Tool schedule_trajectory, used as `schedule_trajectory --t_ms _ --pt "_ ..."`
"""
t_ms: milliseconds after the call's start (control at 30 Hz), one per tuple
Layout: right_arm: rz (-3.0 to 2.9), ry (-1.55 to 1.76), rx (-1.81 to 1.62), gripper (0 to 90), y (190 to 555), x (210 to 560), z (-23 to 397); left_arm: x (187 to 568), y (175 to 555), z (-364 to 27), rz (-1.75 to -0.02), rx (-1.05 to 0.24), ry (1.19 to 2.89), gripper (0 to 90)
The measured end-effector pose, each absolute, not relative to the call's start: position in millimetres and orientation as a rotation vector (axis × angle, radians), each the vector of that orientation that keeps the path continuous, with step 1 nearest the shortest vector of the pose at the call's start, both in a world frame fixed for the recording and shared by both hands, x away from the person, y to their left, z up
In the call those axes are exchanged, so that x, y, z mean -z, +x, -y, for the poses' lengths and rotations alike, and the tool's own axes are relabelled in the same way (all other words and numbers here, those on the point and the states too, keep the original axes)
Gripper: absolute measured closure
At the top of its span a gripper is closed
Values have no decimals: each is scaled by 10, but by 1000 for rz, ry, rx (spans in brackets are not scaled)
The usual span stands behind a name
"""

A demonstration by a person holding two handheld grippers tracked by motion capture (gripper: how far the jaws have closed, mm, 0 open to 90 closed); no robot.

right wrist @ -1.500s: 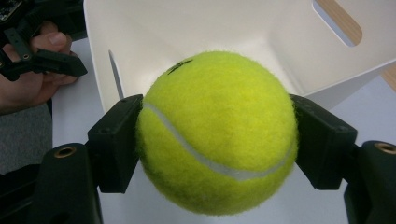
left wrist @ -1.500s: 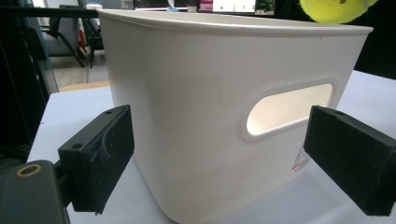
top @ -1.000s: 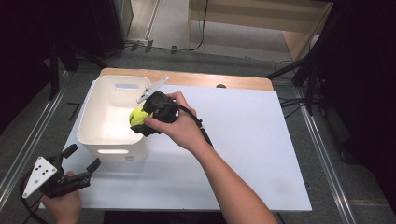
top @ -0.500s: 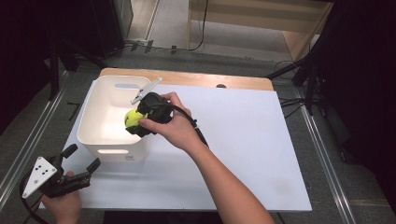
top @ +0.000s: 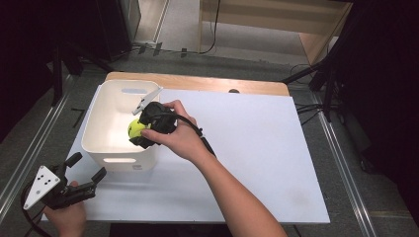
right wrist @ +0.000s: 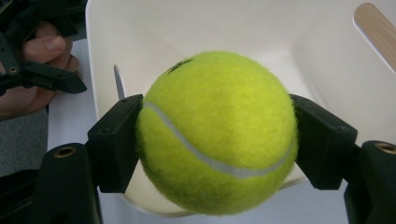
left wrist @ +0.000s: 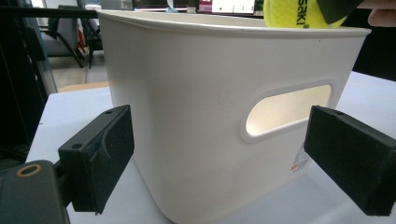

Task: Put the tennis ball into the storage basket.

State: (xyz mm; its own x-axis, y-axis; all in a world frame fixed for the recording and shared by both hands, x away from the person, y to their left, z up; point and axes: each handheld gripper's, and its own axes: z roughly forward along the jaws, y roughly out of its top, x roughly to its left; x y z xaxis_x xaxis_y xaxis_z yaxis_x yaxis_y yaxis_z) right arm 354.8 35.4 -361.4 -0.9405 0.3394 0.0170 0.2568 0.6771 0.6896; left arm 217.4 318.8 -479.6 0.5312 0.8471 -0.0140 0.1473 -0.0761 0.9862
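The right gripper (top: 141, 129) has its jaws clamped on a yellow-green tennis ball (top: 134, 128), one black pad pressed to each side of it, and holds the ball just above the right rim of a white plastic bin (top: 94, 131), over the bin's open inside. In the right gripper view the ball (right wrist: 217, 133) sits squarely between the pads with the bin's pale interior (right wrist: 243, 32) behind and below it, and nothing lies in the part of the bin floor that shows. The bin stands on the left part of a white counter (top: 257, 143), whose far edge shows a strip of bare wood (top: 197, 83). A grey three-cornered plate on the right gripper juts over the bin's far right corner. The left gripper (top: 86, 175) rests low at the near left corner of the counter, just in front of the bin, with its jaws wide apart and nothing between them. In the left gripper view those jaws (left wrist: 224, 163) frame the bin's near wall (left wrist: 187, 93) and its oval handle slot (left wrist: 287, 109), and the ball (left wrist: 299, 13) peeks above the rim at the far right. The bin's near wall stands between the left gripper and the ball. Beyond the counter lie a grey floor, black cables (top: 215, 29) and a wooden frame (top: 267, 15).
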Motion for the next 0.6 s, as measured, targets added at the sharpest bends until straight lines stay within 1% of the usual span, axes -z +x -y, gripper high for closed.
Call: schedule_trajectory --t_ms 567,600 --pt "-2777 453 -1046 227 3531 3757 -441 4795 2175 -3194 -879 -720 1557 84" --pt "-2767 476 -1051 163 3523 3757 -430 4795 2175 -3194 -879 -719 1557 84"
